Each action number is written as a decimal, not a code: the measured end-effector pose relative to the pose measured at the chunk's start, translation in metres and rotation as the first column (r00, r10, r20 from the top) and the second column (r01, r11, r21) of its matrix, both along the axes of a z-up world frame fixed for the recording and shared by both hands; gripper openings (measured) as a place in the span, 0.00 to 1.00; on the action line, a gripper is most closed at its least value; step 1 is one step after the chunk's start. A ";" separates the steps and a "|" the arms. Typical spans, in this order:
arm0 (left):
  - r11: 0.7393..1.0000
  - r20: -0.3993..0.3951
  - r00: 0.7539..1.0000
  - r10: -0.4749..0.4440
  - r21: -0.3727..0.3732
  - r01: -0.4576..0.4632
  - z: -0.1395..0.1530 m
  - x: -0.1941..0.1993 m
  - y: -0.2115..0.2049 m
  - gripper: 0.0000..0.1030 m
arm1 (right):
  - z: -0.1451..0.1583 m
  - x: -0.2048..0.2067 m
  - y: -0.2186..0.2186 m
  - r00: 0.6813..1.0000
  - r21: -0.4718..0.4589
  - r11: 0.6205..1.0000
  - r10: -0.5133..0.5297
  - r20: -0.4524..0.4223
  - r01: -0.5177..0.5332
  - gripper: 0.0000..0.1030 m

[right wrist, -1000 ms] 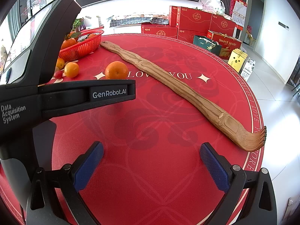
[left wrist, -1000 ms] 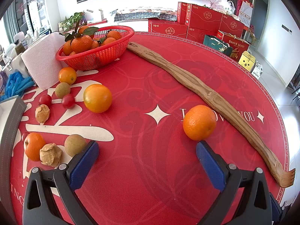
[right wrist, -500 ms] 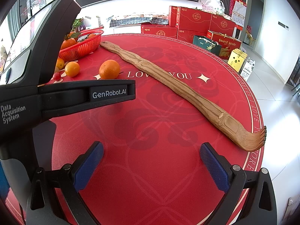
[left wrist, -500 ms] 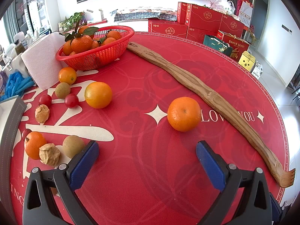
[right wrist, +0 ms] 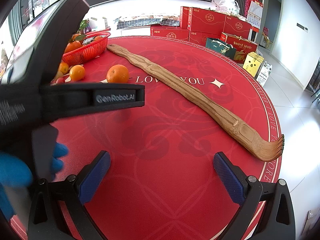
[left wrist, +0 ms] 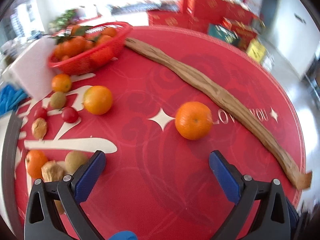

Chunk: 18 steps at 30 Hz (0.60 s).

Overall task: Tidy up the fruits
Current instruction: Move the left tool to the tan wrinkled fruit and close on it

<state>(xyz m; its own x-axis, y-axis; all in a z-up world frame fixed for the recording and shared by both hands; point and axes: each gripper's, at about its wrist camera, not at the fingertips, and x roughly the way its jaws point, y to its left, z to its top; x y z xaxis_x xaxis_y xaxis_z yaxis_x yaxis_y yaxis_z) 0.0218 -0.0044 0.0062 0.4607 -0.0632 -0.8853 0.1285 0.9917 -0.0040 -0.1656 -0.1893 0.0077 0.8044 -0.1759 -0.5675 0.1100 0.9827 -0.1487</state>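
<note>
A loose orange (left wrist: 193, 120) lies on the red round table, just ahead of my open left gripper (left wrist: 157, 169) and slightly right of its centre line. The same orange (right wrist: 117, 73) shows far off in the right wrist view. A red mesh basket (left wrist: 90, 54) full of oranges stands at the back left. More fruit lies left of the left gripper: a yellow-orange fruit (left wrist: 98, 100), a small orange (left wrist: 61, 82), cherry tomatoes (left wrist: 70, 114), walnuts (left wrist: 39, 128) and brown-green round fruits (left wrist: 75, 160). My right gripper (right wrist: 161, 175) is open over bare tablecloth.
A long wooden back-scratcher (right wrist: 188, 96) runs diagonally across the table. The left gripper's black body (right wrist: 60, 92) and a blue-gloved hand (right wrist: 16, 170) fill the left of the right wrist view. Red gift boxes (right wrist: 208, 24) stand behind the table. White paper (left wrist: 30, 68) lies beside the basket.
The loose orange has rolled left, away from the back-scratcher. The left gripper is now moving, its view blurred and shifted. The right gripper has stayed still.
</note>
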 end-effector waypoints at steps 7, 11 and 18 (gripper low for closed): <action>0.998 0.203 0.979 0.011 -0.059 0.001 0.063 -0.036 0.049 1.00 | 0.000 0.000 0.000 1.000 0.001 1.000 0.001 0.001 -0.001 1.00; 0.996 0.134 0.991 -0.016 -0.084 0.027 0.057 -0.077 0.088 1.00 | 0.000 0.000 0.000 1.000 0.000 1.000 0.000 0.001 0.000 1.00; 0.995 0.095 0.993 -0.069 -0.061 0.075 0.018 -0.141 0.078 1.00 | 0.001 0.002 0.002 1.000 0.000 1.000 0.002 -0.001 -0.002 1.00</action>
